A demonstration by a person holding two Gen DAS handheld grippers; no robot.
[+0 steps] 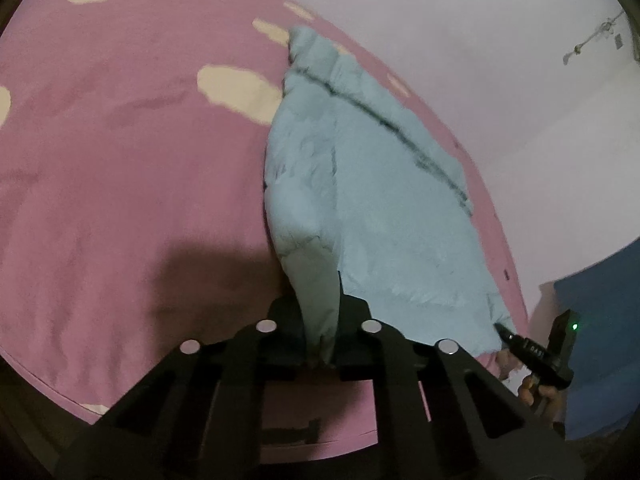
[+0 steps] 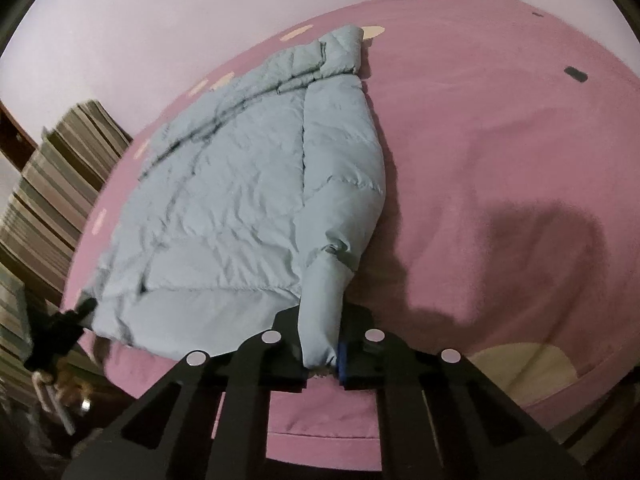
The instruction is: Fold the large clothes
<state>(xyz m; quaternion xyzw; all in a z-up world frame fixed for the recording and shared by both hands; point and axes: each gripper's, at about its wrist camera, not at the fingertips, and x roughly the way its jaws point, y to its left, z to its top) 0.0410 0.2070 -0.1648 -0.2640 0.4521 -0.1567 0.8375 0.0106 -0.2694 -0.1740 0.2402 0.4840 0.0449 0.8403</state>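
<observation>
A light blue puffer jacket (image 1: 384,200) lies spread on a pink bed sheet (image 1: 120,160), collar at the far end. It also shows in the right wrist view (image 2: 224,200). My left gripper (image 1: 320,320) is shut on the jacket's left sleeve cuff, near the bed's front edge. My right gripper (image 2: 324,340) is shut on the other sleeve cuff (image 2: 320,320). The right gripper also shows in the left wrist view (image 1: 506,334) at the jacket's hem corner. The left gripper shows in the right wrist view (image 2: 86,306) at the opposite hem corner.
The pink sheet (image 2: 500,140) has cream patches (image 1: 236,90). A pale wall (image 1: 480,40) runs behind the bed. A striped stack (image 2: 52,184) stands left of the bed in the right wrist view. A blue surface (image 1: 600,320) stands right of the bed.
</observation>
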